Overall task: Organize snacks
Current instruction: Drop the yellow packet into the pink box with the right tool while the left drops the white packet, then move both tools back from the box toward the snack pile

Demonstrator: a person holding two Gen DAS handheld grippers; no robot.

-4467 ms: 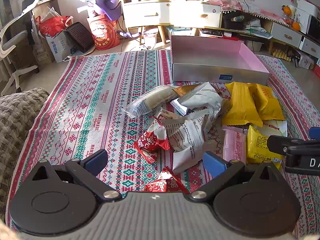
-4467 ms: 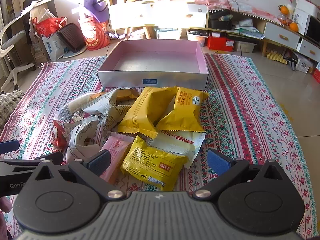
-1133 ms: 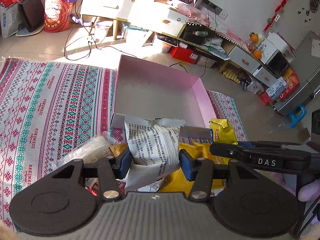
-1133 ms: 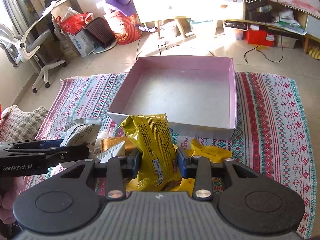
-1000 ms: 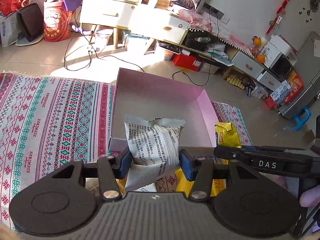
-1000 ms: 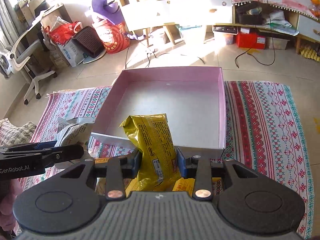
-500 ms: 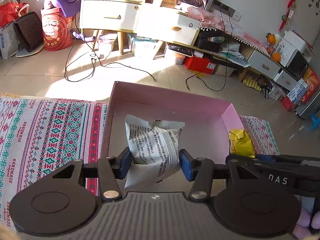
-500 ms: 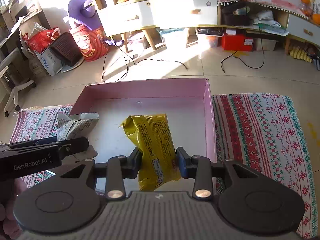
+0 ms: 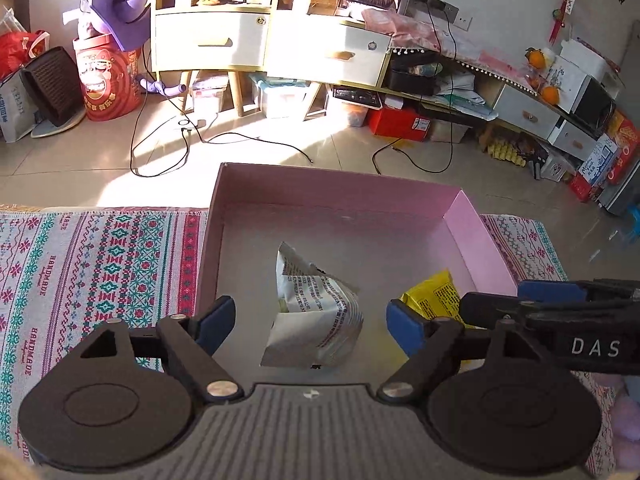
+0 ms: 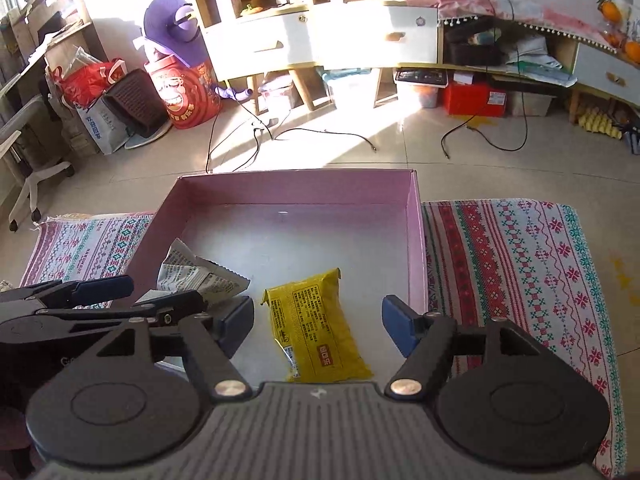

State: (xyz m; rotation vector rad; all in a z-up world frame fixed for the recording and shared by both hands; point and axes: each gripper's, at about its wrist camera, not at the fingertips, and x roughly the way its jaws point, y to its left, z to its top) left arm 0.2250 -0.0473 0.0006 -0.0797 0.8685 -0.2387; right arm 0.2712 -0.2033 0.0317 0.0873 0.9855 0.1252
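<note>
Step in hand: both packets are dropped into the pink box (image 9: pixel 476 232); a release, judging by how things lie.
Left tongs (image 9: pixel 308 322): released, the jaws having just been opening; the blue pads stand clear on either side of the white printed snack packet (image 9: pixel 316 316), touching nothing.
Right tongs (image 10: pixel 318 326): also released, jaws likewise just opening; the yellow snack packet (image 10: pixel 316 324) lies between the pads but neither presses on it.
White packet: in the near left part of the box floor, crumpled, one corner sticking up, close to the left wall.
Yellow packet: flat on the box floor, near side, right of the white one and apart from it, label up.
Box: sits on the patterned rug (image 10: pixel 520 264) on the floor, far edge by the bare tiles; most of its floor is still bare.
Done so far: two snacks are in the box.
Left to do: cannot tell from these views how many snacks remain, since the rug nearer than the box is hidden behind the tongs. With so much room left in the box, the task looks early rather than nearly finished.
Next move, as a judgement: lift both tongs clear of the box walls and go back for further packets, if any remain.
</note>
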